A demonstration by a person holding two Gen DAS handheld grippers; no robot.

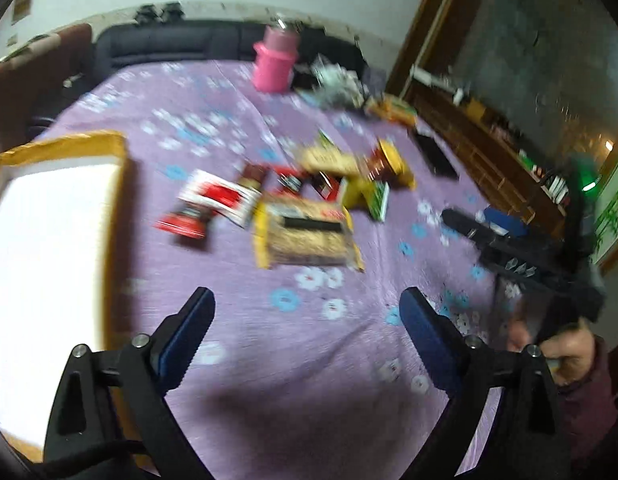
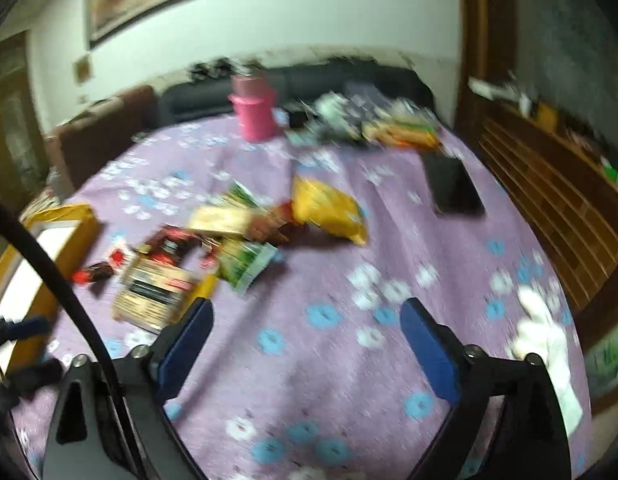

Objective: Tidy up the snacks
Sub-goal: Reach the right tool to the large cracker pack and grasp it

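A loose pile of snack packets (image 1: 305, 196) lies mid-table on the purple flowered cloth: a tan and yellow bag (image 1: 307, 236), a red and white packet (image 1: 217, 196), a yellow bag (image 2: 329, 210) and a green packet (image 2: 249, 258). A yellow-rimmed box with a white inside (image 1: 49, 248) stands at the left; it also shows in the right wrist view (image 2: 57, 232). My left gripper (image 1: 307, 312) is open and empty, short of the pile. My right gripper (image 2: 307, 320) is open and empty, right of the tan bag (image 2: 153, 292). Both views are blurred.
A pink container (image 1: 275, 60) stands at the table's far side beside more packets (image 2: 401, 130). A black flat device (image 2: 453, 186) lies at the right. The other gripper (image 1: 521, 256) and a hand show at the right of the left wrist view. A wooden cabinet (image 2: 549, 196) stands right.
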